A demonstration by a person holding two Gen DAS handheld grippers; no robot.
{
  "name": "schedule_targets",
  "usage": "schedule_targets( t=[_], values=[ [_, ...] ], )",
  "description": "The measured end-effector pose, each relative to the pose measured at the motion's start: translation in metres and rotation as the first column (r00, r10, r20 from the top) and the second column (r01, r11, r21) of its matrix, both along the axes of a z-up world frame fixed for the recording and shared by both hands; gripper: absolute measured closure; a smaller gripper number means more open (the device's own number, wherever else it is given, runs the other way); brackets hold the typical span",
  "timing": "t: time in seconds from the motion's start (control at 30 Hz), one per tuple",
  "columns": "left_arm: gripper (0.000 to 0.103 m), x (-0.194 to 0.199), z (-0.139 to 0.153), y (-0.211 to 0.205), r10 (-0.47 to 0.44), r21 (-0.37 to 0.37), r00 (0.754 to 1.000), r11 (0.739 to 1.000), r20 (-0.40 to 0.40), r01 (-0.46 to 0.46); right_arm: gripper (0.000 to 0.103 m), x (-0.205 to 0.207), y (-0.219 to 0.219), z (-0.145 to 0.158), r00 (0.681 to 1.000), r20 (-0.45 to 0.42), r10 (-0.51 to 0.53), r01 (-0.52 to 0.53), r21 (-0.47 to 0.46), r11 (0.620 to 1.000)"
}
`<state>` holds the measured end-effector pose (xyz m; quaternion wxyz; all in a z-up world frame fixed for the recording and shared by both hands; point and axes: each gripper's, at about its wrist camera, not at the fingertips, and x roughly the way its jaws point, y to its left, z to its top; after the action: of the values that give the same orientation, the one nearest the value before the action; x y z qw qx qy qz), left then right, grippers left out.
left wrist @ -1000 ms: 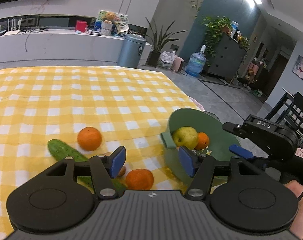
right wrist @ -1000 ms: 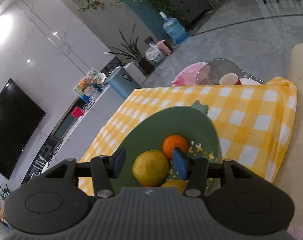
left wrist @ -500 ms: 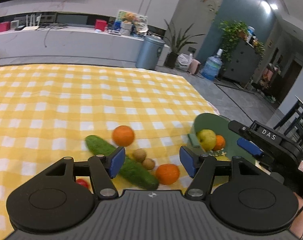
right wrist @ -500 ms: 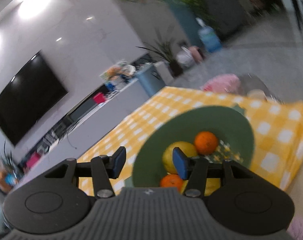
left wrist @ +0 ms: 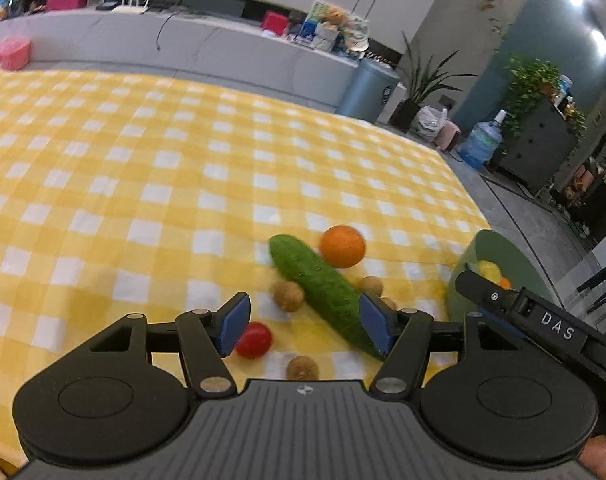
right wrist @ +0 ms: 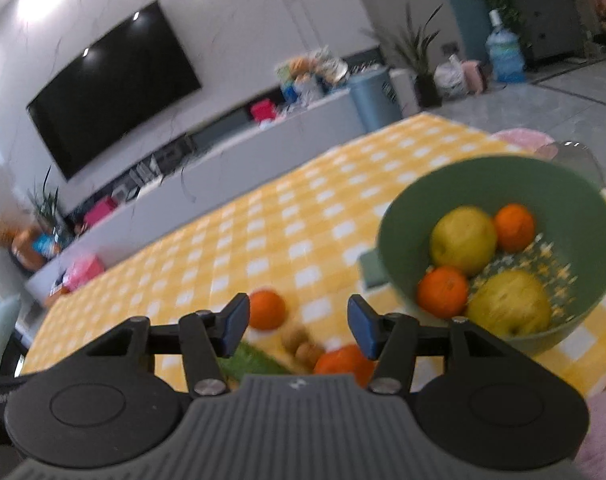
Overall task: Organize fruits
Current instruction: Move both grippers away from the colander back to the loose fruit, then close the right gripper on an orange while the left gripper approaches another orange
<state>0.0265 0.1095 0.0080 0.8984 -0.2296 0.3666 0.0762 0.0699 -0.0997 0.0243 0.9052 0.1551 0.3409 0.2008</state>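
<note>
On the yellow checked cloth [left wrist: 143,168] lie a cucumber [left wrist: 323,292], an orange [left wrist: 342,246], a red tomato [left wrist: 255,340] and three small brown fruits [left wrist: 287,295]. My left gripper [left wrist: 303,320] hovers open just above them, gripping nothing. The green bowl [right wrist: 503,184] holds two yellow apples [right wrist: 463,240] and two oranges [right wrist: 442,291]. Left of the bowl, my right gripper [right wrist: 299,324] has its jaws opening and empty. Beyond and below its fingers are two oranges on the cloth [right wrist: 266,309], brown fruits [right wrist: 303,346] and the cucumber's end [right wrist: 251,360].
The bowl's rim [left wrist: 503,248] shows at the right of the left wrist view, behind the right gripper's black housing [left wrist: 551,326]. The cloth's far side is bare. Beyond the table are a grey bin [left wrist: 367,88], a low cabinet and a water jug [left wrist: 481,144].
Both views have swung left from the bowl toward the loose fruits. The tomato and more brown fruits have come into the left view. The bowl now sits to the right in the right view.
</note>
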Motion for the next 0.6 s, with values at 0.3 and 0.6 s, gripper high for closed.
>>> schedule_targets(
  t=[0.3,0.6],
  values=[
    [0.029,0.000,-0.023,0.014,0.006,-0.068,0.999,0.998,-0.034,-0.008,0.050,0.026,0.011,-0.030,0.977,-0.201,-0.068,0.053,-0.080,0.995],
    [0.029,0.001,-0.026,0.008,-0.031,-0.079,0.999,0.996,-0.024,0.029,0.054,0.046,0.013,-0.052,0.937,-0.322,-0.135,0.104,-0.110,0.988]
  ],
)
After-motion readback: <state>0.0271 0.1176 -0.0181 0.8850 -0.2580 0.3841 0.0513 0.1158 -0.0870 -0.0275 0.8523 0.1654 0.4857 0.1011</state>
